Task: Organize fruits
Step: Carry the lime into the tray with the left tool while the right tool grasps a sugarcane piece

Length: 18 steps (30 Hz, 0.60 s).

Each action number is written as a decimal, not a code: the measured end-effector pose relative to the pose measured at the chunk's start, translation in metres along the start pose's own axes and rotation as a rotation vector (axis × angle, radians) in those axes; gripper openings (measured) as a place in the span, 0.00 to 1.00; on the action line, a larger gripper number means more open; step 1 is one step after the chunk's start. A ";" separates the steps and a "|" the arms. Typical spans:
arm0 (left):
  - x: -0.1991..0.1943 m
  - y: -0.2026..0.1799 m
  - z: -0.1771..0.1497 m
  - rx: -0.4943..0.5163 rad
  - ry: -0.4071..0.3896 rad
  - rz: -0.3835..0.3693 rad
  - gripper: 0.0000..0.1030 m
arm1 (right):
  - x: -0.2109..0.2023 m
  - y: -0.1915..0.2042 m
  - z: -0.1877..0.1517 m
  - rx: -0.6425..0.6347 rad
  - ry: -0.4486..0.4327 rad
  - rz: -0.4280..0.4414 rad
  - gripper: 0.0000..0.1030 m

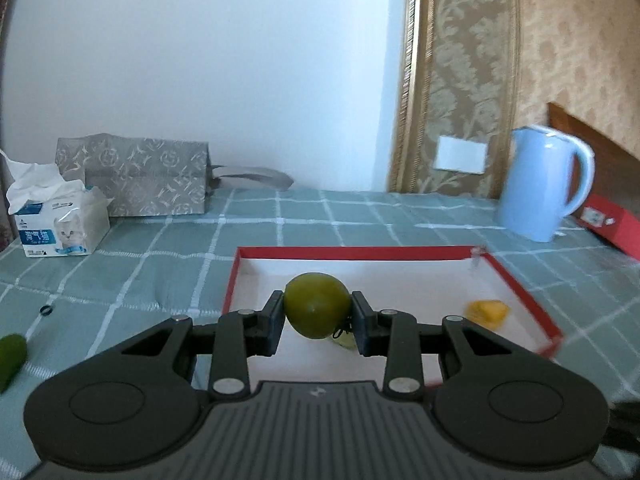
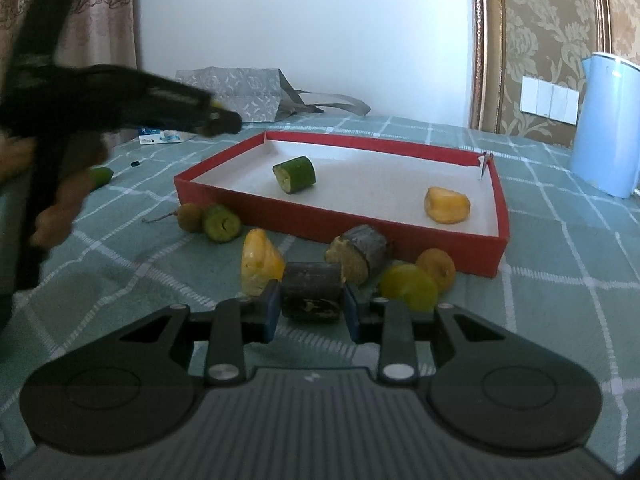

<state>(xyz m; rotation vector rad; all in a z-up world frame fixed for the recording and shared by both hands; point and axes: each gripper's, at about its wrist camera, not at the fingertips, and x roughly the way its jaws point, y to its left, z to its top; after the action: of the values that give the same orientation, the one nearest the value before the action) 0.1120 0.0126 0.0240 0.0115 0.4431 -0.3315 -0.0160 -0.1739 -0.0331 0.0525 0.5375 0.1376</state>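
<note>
My left gripper (image 1: 318, 316) is shut on a round green fruit (image 1: 317, 305) and holds it above the red box (image 1: 360, 253) with a white floor. A yellow fruit piece (image 1: 487, 313) lies in the box; it also shows in the right wrist view (image 2: 447, 205), with a green cut piece (image 2: 295, 174). My right gripper (image 2: 310, 306) is shut on a dark banana piece (image 2: 312, 291) in front of the box (image 2: 340, 222). The left gripper (image 2: 218, 118) shows blurred at the box's left corner.
Loose fruit lies in front of the box: a yellow piece (image 2: 260, 262), a dark cut banana (image 2: 360, 256), a green fruit (image 2: 408, 286), an orange fruit (image 2: 438, 266), a green piece (image 2: 221, 224). A blue kettle (image 1: 546, 184), tissue box (image 1: 60, 224) and patterned bag (image 1: 136, 176) stand behind.
</note>
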 end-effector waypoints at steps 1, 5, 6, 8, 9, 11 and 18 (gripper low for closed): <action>0.010 0.000 0.002 0.005 0.014 0.015 0.33 | 0.001 0.000 0.000 0.002 0.004 0.002 0.30; 0.045 0.004 0.004 -0.012 0.091 0.033 0.33 | 0.002 -0.002 0.000 0.002 0.006 0.004 0.30; 0.051 0.006 0.002 -0.016 0.106 0.030 0.33 | 0.002 -0.001 0.000 0.002 0.007 0.005 0.30; 0.063 0.008 0.000 -0.024 0.132 0.038 0.33 | 0.002 -0.001 0.000 0.001 0.009 0.007 0.30; 0.066 0.009 -0.001 -0.021 0.139 0.038 0.33 | 0.002 -0.002 0.000 0.001 0.009 0.007 0.30; 0.072 0.009 -0.004 -0.020 0.150 0.049 0.33 | 0.003 -0.001 -0.001 0.001 0.009 0.008 0.30; 0.076 0.009 -0.008 0.008 0.124 0.093 0.61 | 0.003 -0.001 -0.001 -0.001 0.009 0.009 0.30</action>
<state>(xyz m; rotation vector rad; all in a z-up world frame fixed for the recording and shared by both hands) 0.1756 -0.0022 -0.0157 0.0607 0.5627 -0.2417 -0.0138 -0.1744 -0.0354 0.0530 0.5465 0.1465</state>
